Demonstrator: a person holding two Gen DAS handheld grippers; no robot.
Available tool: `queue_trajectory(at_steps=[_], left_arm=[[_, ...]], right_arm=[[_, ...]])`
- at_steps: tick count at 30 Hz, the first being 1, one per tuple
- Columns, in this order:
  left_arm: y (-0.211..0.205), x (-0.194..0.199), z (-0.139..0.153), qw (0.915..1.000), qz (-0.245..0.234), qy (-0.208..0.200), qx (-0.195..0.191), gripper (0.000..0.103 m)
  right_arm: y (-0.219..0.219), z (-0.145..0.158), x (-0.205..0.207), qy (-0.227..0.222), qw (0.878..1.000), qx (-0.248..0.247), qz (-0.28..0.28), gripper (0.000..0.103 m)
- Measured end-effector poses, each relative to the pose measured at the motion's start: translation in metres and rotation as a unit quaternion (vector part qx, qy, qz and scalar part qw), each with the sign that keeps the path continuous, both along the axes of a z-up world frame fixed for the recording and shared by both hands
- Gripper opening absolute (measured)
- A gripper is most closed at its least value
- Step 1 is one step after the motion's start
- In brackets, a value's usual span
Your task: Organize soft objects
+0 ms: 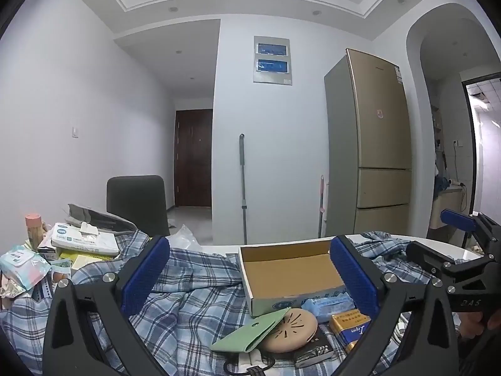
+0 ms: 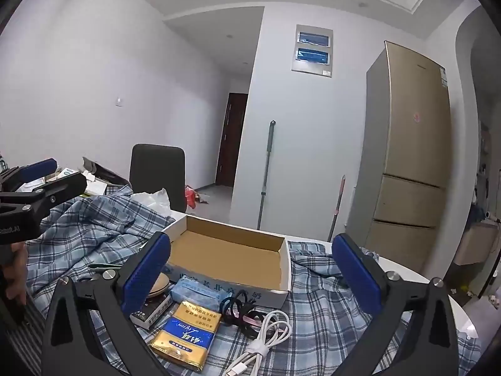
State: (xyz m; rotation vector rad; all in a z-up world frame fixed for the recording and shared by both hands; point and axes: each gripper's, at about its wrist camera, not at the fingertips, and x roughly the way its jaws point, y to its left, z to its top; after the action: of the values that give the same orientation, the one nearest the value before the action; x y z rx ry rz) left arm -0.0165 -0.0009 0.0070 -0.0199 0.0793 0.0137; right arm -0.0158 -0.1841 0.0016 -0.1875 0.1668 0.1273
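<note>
Both grippers, left and right, hovered with jaws wide apart and empty above the plaid cloth spread over the counter beside the box.

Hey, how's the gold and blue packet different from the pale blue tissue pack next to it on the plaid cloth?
The gold and blue packet is shiny with crisp edges; the pale blue tissue pack looks matte, soft and crinkled. The packet shows bold gold panels with a dark blue band; the tissue pack is one pale colour. The packet lies nearer the camera; the tissue pack sits against the cardboard box. Both lie flat on the plaid cloth, ungripped.
</note>
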Motion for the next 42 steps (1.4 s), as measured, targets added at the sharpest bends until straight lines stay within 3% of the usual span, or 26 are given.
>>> queue_trajectory(at_steps=[42], left_arm=[[-0.0044,0.0074,-0.0032,0.9999,-0.003,0.014,0.009,0.103]], right_arm=[[0.0004,0.0006,-0.001,-0.001,1.0,-0.002,-0.003,0.103]])
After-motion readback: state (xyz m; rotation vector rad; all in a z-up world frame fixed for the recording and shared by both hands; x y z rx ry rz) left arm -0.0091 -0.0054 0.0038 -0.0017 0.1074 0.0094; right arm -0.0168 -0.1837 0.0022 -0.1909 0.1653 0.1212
